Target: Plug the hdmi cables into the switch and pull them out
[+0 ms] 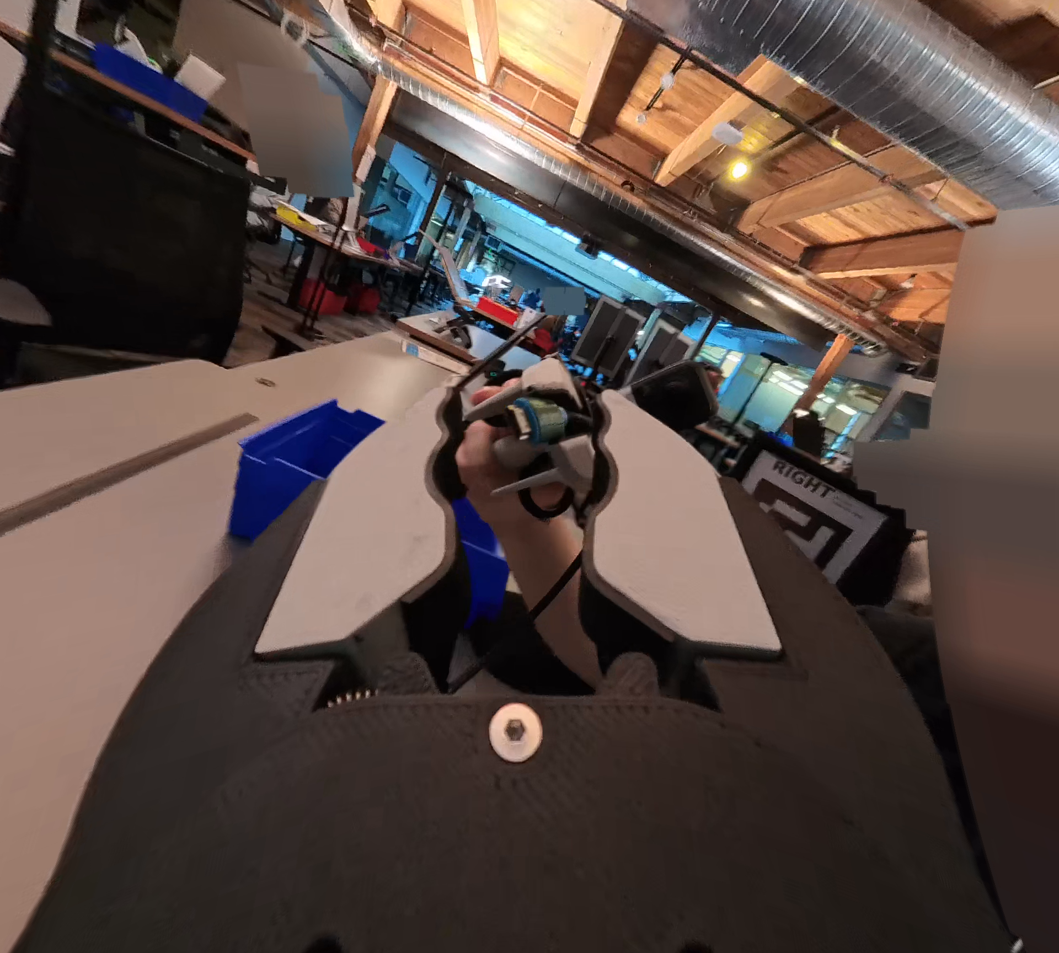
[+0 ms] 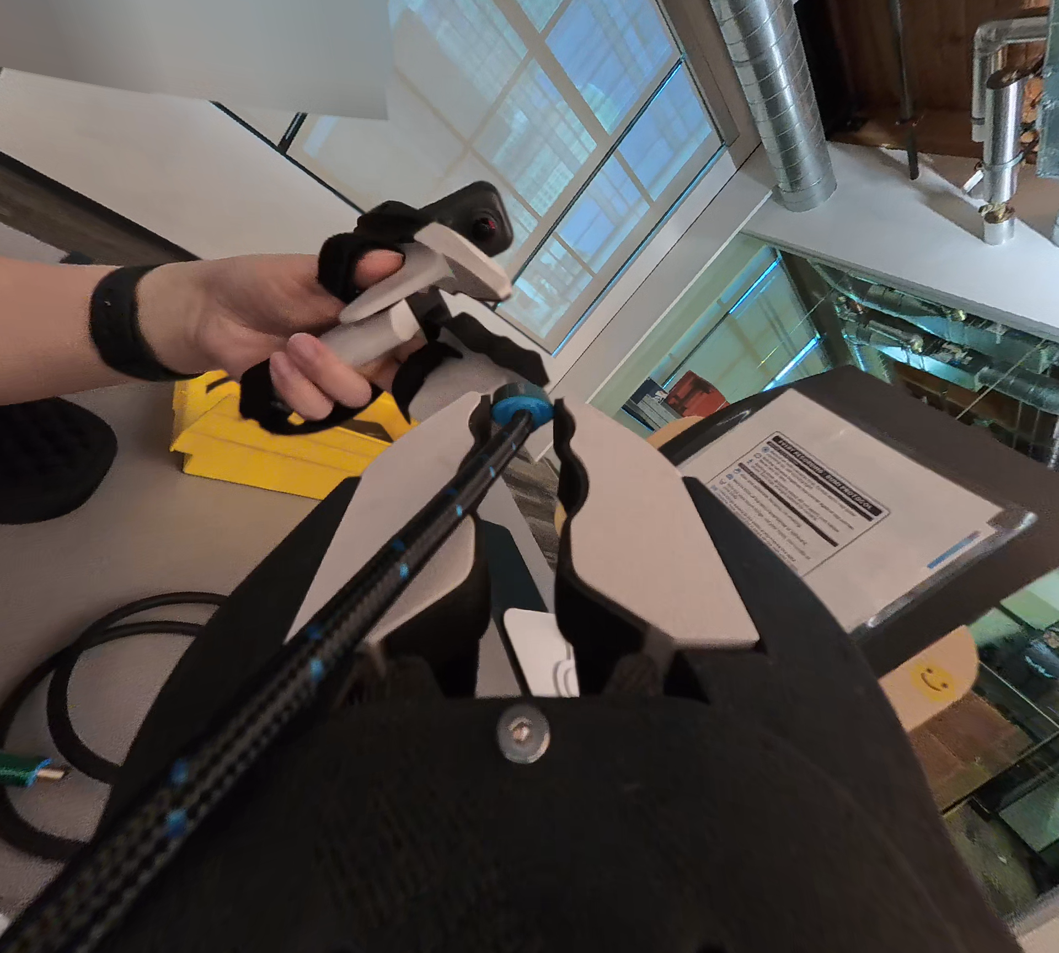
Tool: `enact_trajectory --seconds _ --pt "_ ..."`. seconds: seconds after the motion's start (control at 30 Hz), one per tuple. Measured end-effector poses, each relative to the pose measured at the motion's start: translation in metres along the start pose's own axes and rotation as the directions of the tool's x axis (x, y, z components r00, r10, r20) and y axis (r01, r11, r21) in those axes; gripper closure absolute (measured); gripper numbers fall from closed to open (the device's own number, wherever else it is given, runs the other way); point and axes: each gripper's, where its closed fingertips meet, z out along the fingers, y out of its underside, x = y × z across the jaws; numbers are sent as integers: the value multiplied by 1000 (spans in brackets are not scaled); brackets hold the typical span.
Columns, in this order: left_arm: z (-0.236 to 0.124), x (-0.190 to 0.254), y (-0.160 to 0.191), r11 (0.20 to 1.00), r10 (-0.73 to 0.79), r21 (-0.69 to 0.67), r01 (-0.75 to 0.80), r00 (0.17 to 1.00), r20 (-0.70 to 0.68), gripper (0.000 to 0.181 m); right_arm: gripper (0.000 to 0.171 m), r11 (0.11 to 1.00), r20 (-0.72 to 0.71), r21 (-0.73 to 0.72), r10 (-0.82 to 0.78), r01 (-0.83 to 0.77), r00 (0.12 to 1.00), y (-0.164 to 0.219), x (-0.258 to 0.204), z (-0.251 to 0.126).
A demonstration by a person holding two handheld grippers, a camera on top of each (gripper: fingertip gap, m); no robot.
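The blue HDMI plug (image 2: pixel 521 408) sits between the tips of the right gripper (image 2: pixel 518 418), up in the air above the grey table (image 2: pixel 172 536). The two tongs pinch its blue end, and its black braided cable with blue flecks (image 2: pixel 355 604) runs back over the left tong toward the camera. In the left wrist view the same plug (image 1: pixel 536 418) points its metal end at the camera. The left gripper (image 1: pixel 518 458) has its tongs a little apart, with nothing between them. A person's hand (image 2: pixel 258 318) holds that gripper's grey handle. On the table are a yellow bin (image 2: pixel 275 444), a loop of black cable (image 2: pixel 86 696) and a green plug (image 2: pixel 26 771). A blue bin (image 1: pixel 286 461) is near the left gripper.
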Motion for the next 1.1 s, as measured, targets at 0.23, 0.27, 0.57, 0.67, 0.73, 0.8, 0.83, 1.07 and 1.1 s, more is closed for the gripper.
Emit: enact_trajectory --seconds 0.23,0.27,0.57,0.67,0.73,0.8,0.83,1.07,1.1 --pt "-36 -14 -21 961 275 -107 -256 928 249 132 150 997 -90 61 -46 52 995 -61 44 -61" --pt "-34 -19 -12 950 302 -159 -268 919 255 134 150 995 -100 85 -40 48 994 -74 49 -74" --pt "3 -41 178 521 448 -715 -466 862 -235 121 150 987 -131 114 -96 112 987 -125 53 -126" --pt "-2 -69 221 383 465 -800 -462 845 -265 121 150 990 -87 101 -88 97 992 -122 46 -120" --pt "-6 -88 237 336 477 -820 -463 835 -276 125 150 994 -45 89 -62 66 997 -116 42 -114" --pt "-15 -111 247 283 467 -865 -415 847 -254 127 150 996 -21 79 -43 44 999 -110 41 -108" --pt "-20 -117 251 274 428 -882 -384 870 -246 124 150 997 -9 72 -36 37 999 -107 40 -105" --pt "-26 -121 263 203 299 -884 -422 886 -354 124 150 1000 42 31 -4 2 999 -92 36 -91" --pt "-28 -125 266 174 285 -894 -414 890 -357 125 150 999 47 36 3 -5 999 -92 35 -91"
